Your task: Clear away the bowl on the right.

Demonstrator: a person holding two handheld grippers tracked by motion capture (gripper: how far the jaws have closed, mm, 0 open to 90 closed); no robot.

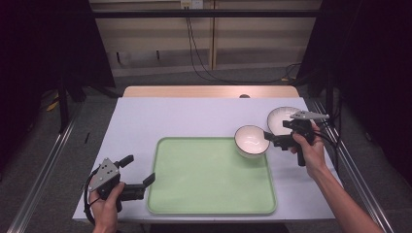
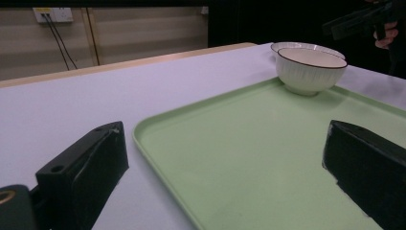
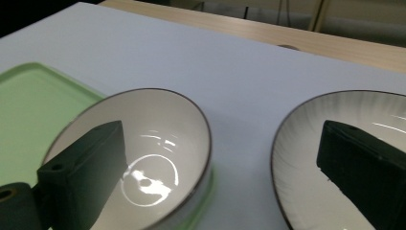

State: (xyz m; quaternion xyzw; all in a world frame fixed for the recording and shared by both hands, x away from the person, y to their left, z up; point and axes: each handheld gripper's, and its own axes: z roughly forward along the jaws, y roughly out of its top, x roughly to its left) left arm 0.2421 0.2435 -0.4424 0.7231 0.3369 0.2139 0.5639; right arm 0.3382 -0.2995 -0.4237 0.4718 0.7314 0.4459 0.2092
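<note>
The small white bowl (image 1: 251, 141) sits on the upper right corner of the green tray (image 1: 209, 204), right of frame centre in the high view, with a second bowl (image 1: 281, 119) just beyond it on the table. The right gripper (image 1: 270, 137) is spread wide beside its rim, grasping nothing; the left gripper (image 1: 138, 171), lower left, is likewise released. Judged glazed ceramic: rigid, slippery, chip-prone, fairly light; pinch the rim wall.

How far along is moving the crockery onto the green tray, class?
Done: the bowl sits on the tray, at its far right corner. In hand: nothing; the right gripper is open beside the bowl, and the left gripper is open at the tray's near left edge. Left: the plate is on the table.
</note>
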